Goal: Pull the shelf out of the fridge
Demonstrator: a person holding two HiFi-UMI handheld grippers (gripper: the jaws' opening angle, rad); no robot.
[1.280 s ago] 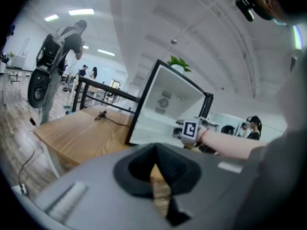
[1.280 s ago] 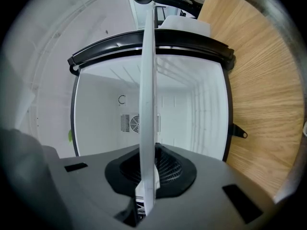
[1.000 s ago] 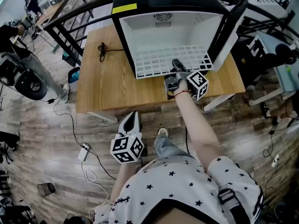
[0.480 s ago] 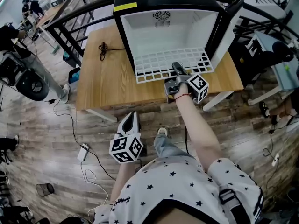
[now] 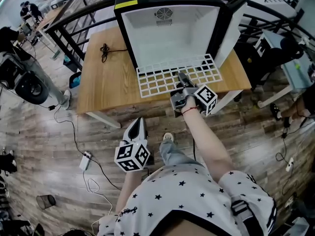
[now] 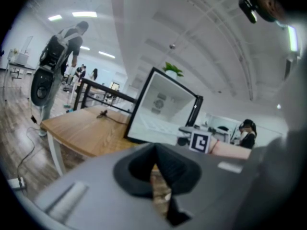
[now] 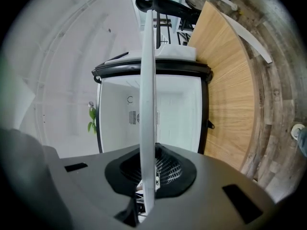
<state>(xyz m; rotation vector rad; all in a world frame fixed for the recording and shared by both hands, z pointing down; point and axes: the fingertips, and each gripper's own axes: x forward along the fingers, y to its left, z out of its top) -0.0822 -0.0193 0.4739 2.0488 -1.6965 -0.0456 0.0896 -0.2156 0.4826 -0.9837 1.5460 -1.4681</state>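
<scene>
Well, my left tool (image 5: 140,124) hangs idle at the near left, off the counter (image 5: 103,90) and above the floor, its jaws clenched together on nothing. A black cable (image 5: 104,51) lies on the counter's far left, apart from everything else.

Further right, the fridge (image 5: 167,31) stands at the counter's far side with its door (image 5: 227,21) swung open to the right. The white wire shelf (image 5: 157,82) is mostly out. Nearly all of its grid lies over the counter in front of the opening, and only its far edge sits at the fridge's mouth. I cannot tell whether that edge has cleared the opening. My right tool (image 5: 181,77) grips the shelf's near edge right of its middle; in the right gripper view the shelf runs edge-on between the jaws.

I judge the pull nearly done: what is left is to draw the far edge free and bring the shelf clear.

Compared with a second ago, the shelf has slid nearer to me, with far more grid outside the fridge. My right tool has come back with it, and the left one has barely shifted.
</scene>
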